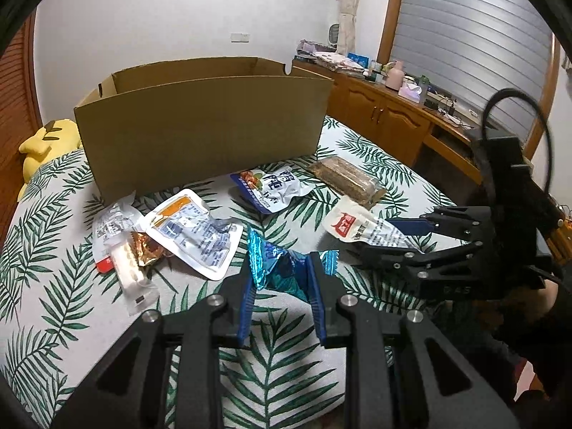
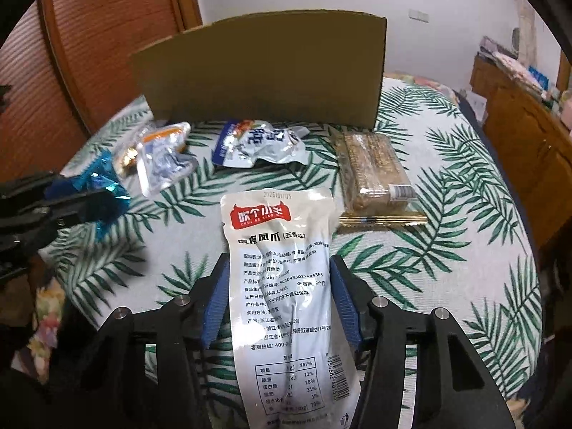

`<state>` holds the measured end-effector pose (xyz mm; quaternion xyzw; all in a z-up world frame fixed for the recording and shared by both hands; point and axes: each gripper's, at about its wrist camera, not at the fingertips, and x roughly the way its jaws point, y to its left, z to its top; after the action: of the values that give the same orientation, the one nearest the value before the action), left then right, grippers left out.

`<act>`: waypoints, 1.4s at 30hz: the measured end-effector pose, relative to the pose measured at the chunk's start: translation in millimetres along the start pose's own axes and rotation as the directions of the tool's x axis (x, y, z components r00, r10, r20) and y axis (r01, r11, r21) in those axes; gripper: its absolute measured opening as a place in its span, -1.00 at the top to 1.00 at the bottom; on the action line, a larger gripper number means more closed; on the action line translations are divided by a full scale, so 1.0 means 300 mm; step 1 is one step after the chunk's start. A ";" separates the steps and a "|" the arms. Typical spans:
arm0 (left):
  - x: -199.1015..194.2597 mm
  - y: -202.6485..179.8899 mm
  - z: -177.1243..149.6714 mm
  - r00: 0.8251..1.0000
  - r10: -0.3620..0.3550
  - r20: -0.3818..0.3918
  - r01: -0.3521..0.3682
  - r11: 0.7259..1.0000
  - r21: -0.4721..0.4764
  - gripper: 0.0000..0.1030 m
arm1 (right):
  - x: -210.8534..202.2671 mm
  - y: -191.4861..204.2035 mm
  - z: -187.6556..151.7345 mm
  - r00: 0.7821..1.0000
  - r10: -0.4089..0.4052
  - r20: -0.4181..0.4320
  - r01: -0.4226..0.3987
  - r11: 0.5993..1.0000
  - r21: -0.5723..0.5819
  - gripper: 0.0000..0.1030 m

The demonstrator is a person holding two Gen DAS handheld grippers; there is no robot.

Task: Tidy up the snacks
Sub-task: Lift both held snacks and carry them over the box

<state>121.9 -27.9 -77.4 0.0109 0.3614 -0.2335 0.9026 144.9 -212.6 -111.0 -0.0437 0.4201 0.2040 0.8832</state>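
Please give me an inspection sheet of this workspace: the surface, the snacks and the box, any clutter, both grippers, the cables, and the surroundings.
Surface: leaf-print cloth covering a bed.
Job's things: open cardboard box standing at the back; in front lie a blue and white pouch, a brown cake bar, and a heap of small packets on the left.
Clutter: yellow plush toy beside the box.
Grippers: left gripper shut on a shiny blue wrapper; right gripper has its fingers at both sides of a long white pouch; whether they press cannot be told.
Cables: black loop above the right gripper.
Surroundings: wooden cabinet with crowded top, window blind.
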 end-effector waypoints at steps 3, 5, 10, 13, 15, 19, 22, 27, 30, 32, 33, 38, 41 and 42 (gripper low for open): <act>0.006 0.004 0.001 1.000 0.002 -0.001 -0.002 1.000 -0.005 0.52 | -0.021 0.013 0.006 1.000 0.016 0.026 -0.016 1.000 -0.002 -0.06; 0.008 0.007 0.008 1.000 0.002 0.002 -0.002 1.000 -0.008 0.52 | -0.034 0.021 0.018 0.999 0.020 0.040 -0.020 1.000 -0.005 -0.07; -0.006 0.012 0.054 1.000 0.011 0.026 -0.011 1.000 -0.014 0.51 | -0.081 0.031 0.068 0.996 0.028 0.084 -0.026 0.999 -0.021 -0.08; -0.024 0.022 0.102 0.998 0.018 0.053 -0.018 1.000 -0.017 0.51 | -0.109 0.032 0.108 0.994 0.027 0.109 -0.023 0.999 -0.035 -0.09; -0.036 0.032 0.138 0.997 0.020 0.074 -0.019 1.000 -0.015 0.51 | -0.133 0.030 0.141 0.991 0.030 0.132 -0.024 0.999 -0.043 -0.09; -0.063 0.063 0.236 0.991 0.027 0.132 -0.026 1.000 -0.010 0.51 | -0.170 0.018 0.228 0.983 0.036 0.178 -0.024 0.997 -0.067 -0.09; -0.073 0.100 0.310 0.986 0.025 0.166 -0.023 1.000 -0.014 0.51 | -0.184 0.005 0.293 0.978 0.037 0.205 -0.021 0.996 -0.084 -0.10; -0.064 0.172 0.434 0.977 0.037 0.208 -0.036 0.999 -0.006 0.51 | -0.182 -0.011 0.408 0.971 0.040 0.238 -0.012 0.993 -0.116 -0.10; -0.044 0.213 0.503 0.972 0.050 0.229 -0.053 0.999 0.004 0.51 | -0.170 -0.016 0.489 0.964 0.043 0.262 -0.006 0.990 -0.141 -0.11; -0.027 0.244 0.541 0.969 0.063 0.240 -0.067 0.998 0.009 0.51 | -0.155 -0.014 0.545 0.960 0.046 0.275 -0.002 0.987 -0.158 -0.11; -0.013 0.265 0.566 0.967 0.070 0.246 -0.075 0.997 0.011 0.51 | -0.143 -0.013 0.574 0.959 0.047 0.281 0.000 0.986 -0.167 -0.11; 0.052 0.342 0.631 0.965 0.095 0.244 -0.099 0.995 0.005 0.50 | -0.079 -0.007 0.693 0.953 0.058 0.296 0.003 0.979 -0.201 -0.11; 0.102 0.387 0.652 0.966 0.116 0.233 -0.118 0.993 -0.005 0.50 | -0.029 -0.011 0.755 0.951 0.066 0.302 -0.002 0.979 -0.206 -0.11; 0.124 0.405 0.658 0.967 0.120 0.226 -0.121 0.993 -0.011 0.50 | -0.012 -0.012 0.777 0.950 0.070 0.305 -0.005 0.978 -0.208 -0.11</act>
<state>325.2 27.6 25.8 0.0076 0.2544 -0.1785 0.9505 313.2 -159.2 41.4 -0.0934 0.2533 0.2673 0.9250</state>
